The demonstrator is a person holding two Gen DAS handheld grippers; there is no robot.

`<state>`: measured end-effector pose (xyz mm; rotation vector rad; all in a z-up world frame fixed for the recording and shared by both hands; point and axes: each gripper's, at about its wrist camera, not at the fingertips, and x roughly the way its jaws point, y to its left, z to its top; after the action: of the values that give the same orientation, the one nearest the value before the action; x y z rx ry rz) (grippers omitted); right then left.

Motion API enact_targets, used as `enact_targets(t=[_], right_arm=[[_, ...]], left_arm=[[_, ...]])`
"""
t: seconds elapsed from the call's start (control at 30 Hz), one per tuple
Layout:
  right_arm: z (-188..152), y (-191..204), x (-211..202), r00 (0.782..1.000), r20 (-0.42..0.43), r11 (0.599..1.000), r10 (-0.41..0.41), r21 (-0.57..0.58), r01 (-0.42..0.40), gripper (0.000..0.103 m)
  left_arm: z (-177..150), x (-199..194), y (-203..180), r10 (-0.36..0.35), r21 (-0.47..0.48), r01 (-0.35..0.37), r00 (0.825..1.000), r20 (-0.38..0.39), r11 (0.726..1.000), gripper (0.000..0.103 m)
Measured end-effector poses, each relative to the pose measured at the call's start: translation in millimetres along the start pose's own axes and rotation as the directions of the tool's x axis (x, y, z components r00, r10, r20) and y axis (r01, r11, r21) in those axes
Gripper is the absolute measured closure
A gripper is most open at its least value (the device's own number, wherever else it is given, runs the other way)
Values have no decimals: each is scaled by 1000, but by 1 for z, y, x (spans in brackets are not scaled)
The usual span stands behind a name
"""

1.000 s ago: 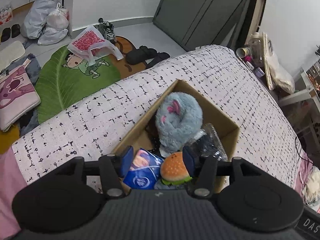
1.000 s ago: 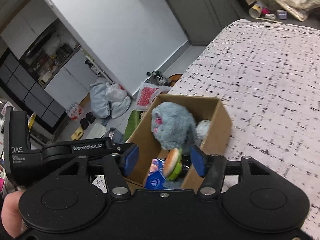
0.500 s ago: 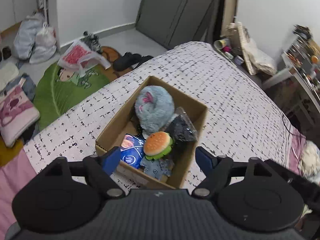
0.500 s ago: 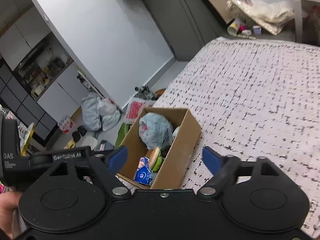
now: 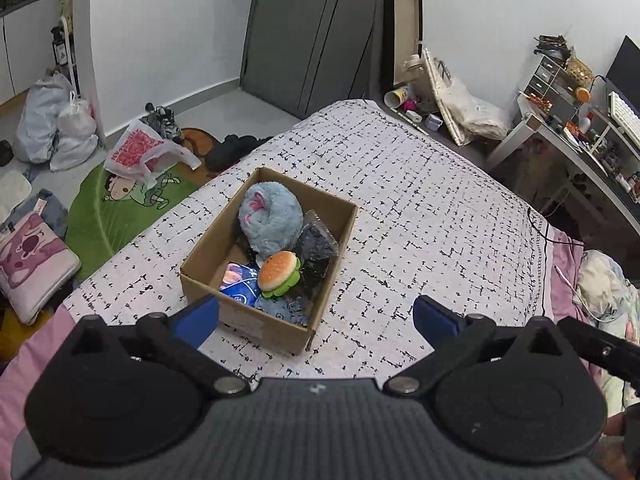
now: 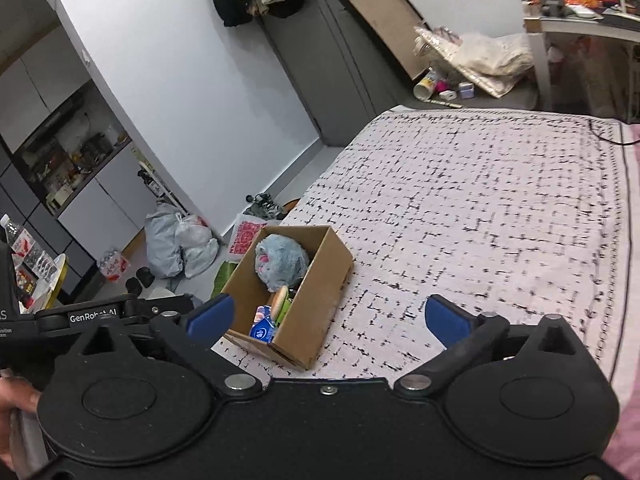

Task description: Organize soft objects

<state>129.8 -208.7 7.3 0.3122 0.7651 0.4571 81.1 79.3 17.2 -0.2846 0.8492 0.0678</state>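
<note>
Jaws of the left gripper [image 5: 316,314] and right gripper [image 6: 326,316] have just been opening and are spread wide, with nothing held. Inside the cardboard box [image 5: 320,308] on the bed [image 5: 420,208], the blue plush toy [image 5: 270,220] and burger toy [image 5: 279,270] are judged light and squashy, best pinched across their middles.

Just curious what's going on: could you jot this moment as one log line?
left gripper: jaws just opened, empty | right gripper: same | box: holds plush toy, burger toy

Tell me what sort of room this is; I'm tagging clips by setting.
Likely a lived-in bedroom: a bed with a patterned cover holds the cardboard box, a cluttered desk stands beside it, and bags lie on the floor.
</note>
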Motion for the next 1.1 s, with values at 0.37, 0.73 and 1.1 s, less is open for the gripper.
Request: enact_targets(t=[0.37, 0.73, 1.1], right_arm=[[-12, -5, -62, 999, 49, 1000, -3, -1, 4, 0], [-26, 7, -101, 998, 60, 999, -26, -44, 29, 0], [-48, 18, -129, 998, 58, 998, -38, -52, 41, 0]], left_arm=[[-22, -46, -11, -14, 20, 13, 998, 57, 1000, 1], [-41, -82, -11, 11, 47, -15, 995, 96, 999, 1], [-65, -103, -16, -4, 109, -7, 995, 98, 994, 1]])
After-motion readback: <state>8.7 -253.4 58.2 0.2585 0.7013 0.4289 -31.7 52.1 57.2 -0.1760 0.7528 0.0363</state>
